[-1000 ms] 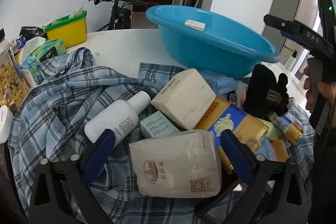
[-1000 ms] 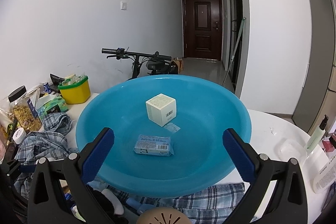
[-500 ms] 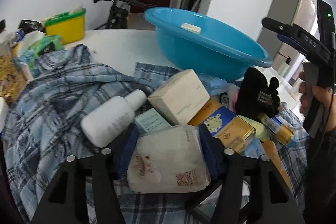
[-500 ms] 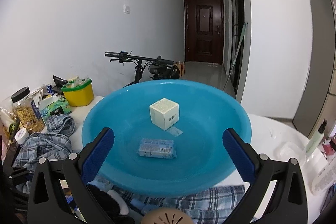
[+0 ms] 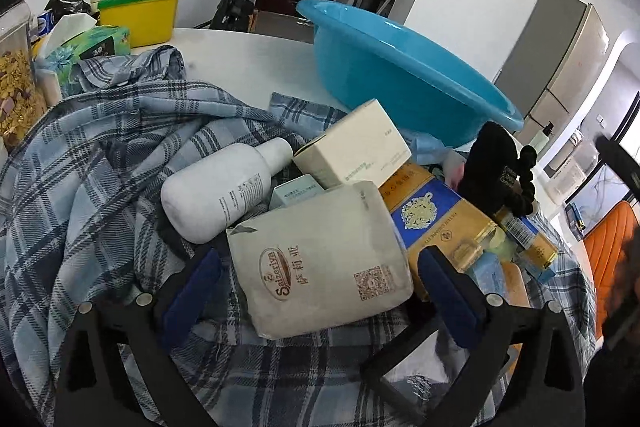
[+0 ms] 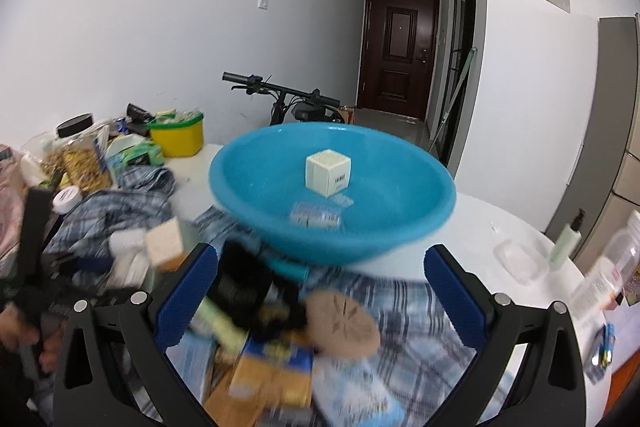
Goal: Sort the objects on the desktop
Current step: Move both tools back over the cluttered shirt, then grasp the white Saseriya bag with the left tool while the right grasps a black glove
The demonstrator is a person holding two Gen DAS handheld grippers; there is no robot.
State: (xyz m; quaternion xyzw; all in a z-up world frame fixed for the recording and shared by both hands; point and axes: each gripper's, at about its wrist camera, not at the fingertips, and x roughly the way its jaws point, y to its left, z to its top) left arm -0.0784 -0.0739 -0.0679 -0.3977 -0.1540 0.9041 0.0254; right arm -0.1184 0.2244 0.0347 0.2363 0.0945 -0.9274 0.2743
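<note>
Blue pads frame the left wrist view: the left gripper (image 5: 320, 291) has just been opening and its jaws now stand wide, with the cream paper packet (image 5: 320, 263) lying between them on the plaid shirt (image 5: 92, 187), the pads clear of its sides; behind the packet lie a white bottle (image 5: 224, 191) on its side, a cream box (image 5: 352, 149), a small pale-green box (image 5: 298, 191) and a blue-and-gold carton (image 5: 434, 215), all crowded together; a black scrunchie-like thing (image 5: 500, 171) stands to their right; the blue basin (image 5: 400, 67) sits beyond them on the white table (image 5: 248, 55), near a yellow tub (image 5: 138, 13).

In the right wrist view, blurred in its lower half, the right gripper (image 6: 320, 291) is spread wide with nothing between its pads; it hangs over the pile on the shirt, above a round tan perforated disc (image 6: 342, 323); the basin ahead holds a small white cube box (image 6: 328, 173) and a flat wrapped packet (image 6: 316, 217).
</note>
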